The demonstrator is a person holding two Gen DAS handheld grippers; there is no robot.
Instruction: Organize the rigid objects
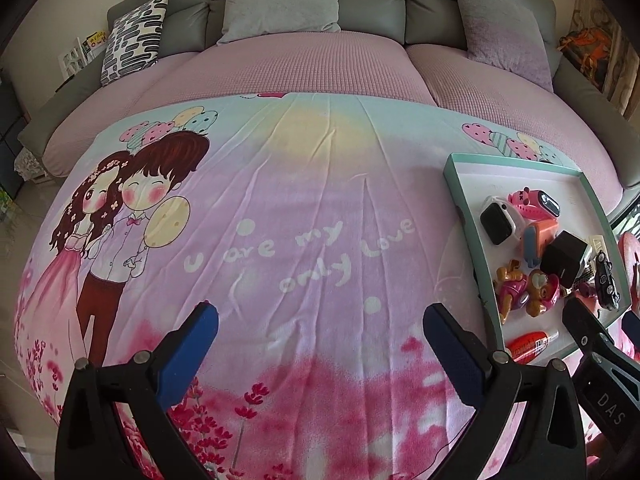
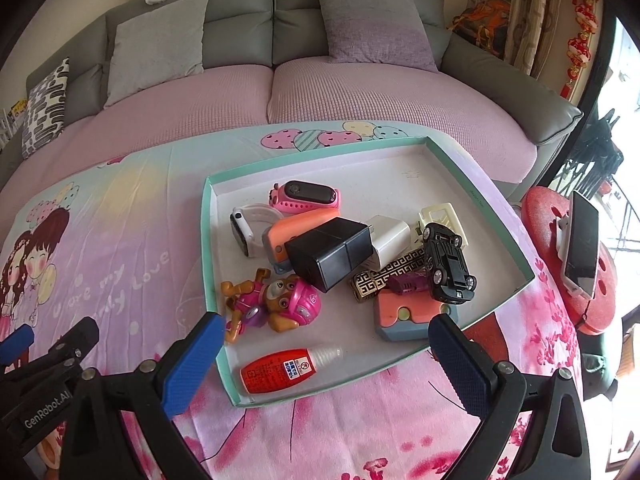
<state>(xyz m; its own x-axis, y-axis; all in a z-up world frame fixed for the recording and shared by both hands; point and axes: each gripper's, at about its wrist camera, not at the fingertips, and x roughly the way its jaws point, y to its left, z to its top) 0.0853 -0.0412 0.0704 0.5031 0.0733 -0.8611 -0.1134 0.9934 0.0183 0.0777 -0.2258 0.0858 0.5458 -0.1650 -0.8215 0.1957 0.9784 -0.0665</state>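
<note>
The left gripper (image 1: 320, 344) stands spread wide with nothing between its blue pads, hovering over the printed blanket (image 1: 304, 200). The right gripper (image 2: 326, 350) is likewise released and empty, its fingers straddling the near edge of the teal-rimmed tray (image 2: 480, 200) without touching the contents.

All the rigid objects lie inside that tray, on the blanket's right side: two smartwatches, one white (image 2: 244, 232) and one pink (image 2: 310, 194); one black cube charger (image 2: 330, 252); one white charger (image 2: 390, 236); one black toy car (image 2: 448, 264); one pup figure (image 2: 276, 304) in a pink helmet; one red glue bottle (image 2: 280, 370); two orange-and-grey cases, one (image 2: 288, 236) under the black charger, the other (image 2: 412, 316) near the front rim.

The blanket reads "u are my only love". The left gripper's body reads "GenRobot.AI" in the right wrist view; the bottle's label is too small to read
</note>
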